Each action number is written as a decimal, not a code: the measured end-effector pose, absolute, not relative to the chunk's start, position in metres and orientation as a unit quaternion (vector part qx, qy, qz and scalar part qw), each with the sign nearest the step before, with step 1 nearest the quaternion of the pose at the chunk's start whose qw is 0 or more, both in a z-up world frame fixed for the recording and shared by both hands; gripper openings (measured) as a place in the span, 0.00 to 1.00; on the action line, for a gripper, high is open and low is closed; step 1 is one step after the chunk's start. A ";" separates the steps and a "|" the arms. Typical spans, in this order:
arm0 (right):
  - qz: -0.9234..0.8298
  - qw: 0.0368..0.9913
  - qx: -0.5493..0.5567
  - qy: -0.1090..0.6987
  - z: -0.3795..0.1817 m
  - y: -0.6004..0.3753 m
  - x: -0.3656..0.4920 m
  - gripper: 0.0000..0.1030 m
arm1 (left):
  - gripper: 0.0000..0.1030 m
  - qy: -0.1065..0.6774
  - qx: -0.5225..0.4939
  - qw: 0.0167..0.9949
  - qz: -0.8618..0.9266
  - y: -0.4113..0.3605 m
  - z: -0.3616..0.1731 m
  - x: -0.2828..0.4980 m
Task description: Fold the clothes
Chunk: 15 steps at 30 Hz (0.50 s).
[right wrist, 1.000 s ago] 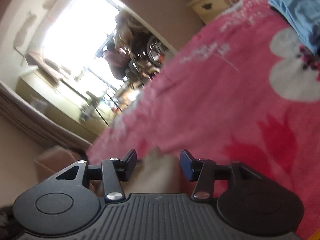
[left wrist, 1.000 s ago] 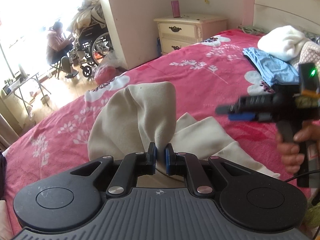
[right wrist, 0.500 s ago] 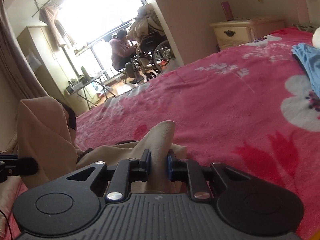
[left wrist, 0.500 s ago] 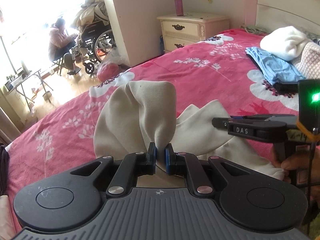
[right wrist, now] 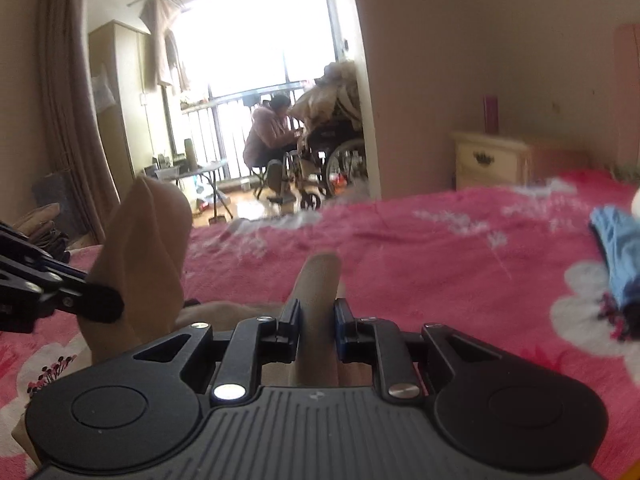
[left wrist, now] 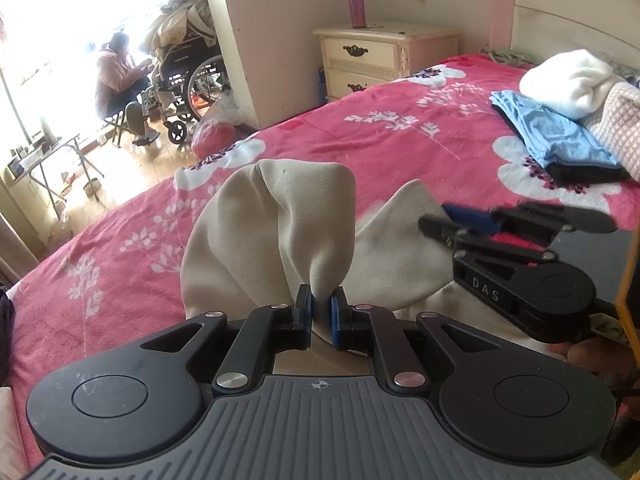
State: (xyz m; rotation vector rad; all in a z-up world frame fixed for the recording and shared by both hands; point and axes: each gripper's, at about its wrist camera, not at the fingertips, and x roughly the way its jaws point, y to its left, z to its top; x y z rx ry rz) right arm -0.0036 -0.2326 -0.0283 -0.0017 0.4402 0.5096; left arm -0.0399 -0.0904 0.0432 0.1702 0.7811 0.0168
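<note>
Beige garment (left wrist: 280,224) bunched, lifted above pink bedspread (left wrist: 400,140)

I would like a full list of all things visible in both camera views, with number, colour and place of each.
beige garment: one, beige, on the bed, two parts pinched and raised
bedspread: one, pink with white flowers, covering the bed
blue clothes: one folded pile, blue over black, far right of bed
white bundle: one, white, near the headboard
nightstand: one, cream, beside the bed
pink cup: one, pink, on the nightstand
wheelchair: one, black, by the window
seated person: one, pink jacket, beside the wheelchair
left hand-held gripper: black, shut on garment
right hand-held gripper: black, shut on garment
</note>
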 end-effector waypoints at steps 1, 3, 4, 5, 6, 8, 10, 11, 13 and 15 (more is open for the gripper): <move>0.251 0.945 -0.009 0.211 -0.028 -0.231 -0.005 0.18 | 0.07 0.381 0.082 0.921 0.008 -0.090 0.043 -0.040; 0.253 0.946 -0.025 0.202 -0.027 -0.228 -0.007 0.18 | 0.07 0.382 0.081 0.920 0.008 -0.090 0.043 -0.039; 0.254 0.946 -0.034 0.198 -0.026 -0.226 -0.009 0.18 | 0.07 0.383 0.081 0.920 0.008 -0.091 0.043 -0.039; 0.254 0.945 -0.035 0.203 -0.027 -0.226 -0.008 0.18 | 0.07 0.383 0.082 0.920 0.007 -0.091 0.043 -0.039; 0.253 0.944 -0.035 0.209 -0.029 -0.226 -0.007 0.19 | 0.08 0.384 0.081 0.920 0.007 -0.091 0.043 -0.039; 0.251 0.942 -0.036 0.221 -0.032 -0.225 -0.004 0.19 | 0.07 0.385 0.082 0.919 0.008 -0.091 0.042 -0.039; 0.243 0.942 -0.029 0.231 -0.034 -0.228 -0.001 0.21 | 0.07 0.386 0.081 0.919 0.008 -0.091 0.042 -0.038; 0.232 0.943 -0.009 0.239 -0.036 -0.235 0.003 0.31 | 0.07 0.386 0.081 0.919 0.008 -0.091 0.041 -0.038; 0.214 0.941 0.036 0.258 -0.040 -0.248 0.013 0.42 | 0.07 0.387 0.082 0.918 0.008 -0.091 0.041 -0.038; 0.206 0.930 0.085 0.291 -0.048 -0.260 0.027 0.43 | 0.07 0.389 0.082 0.918 0.008 -0.092 0.040 -0.037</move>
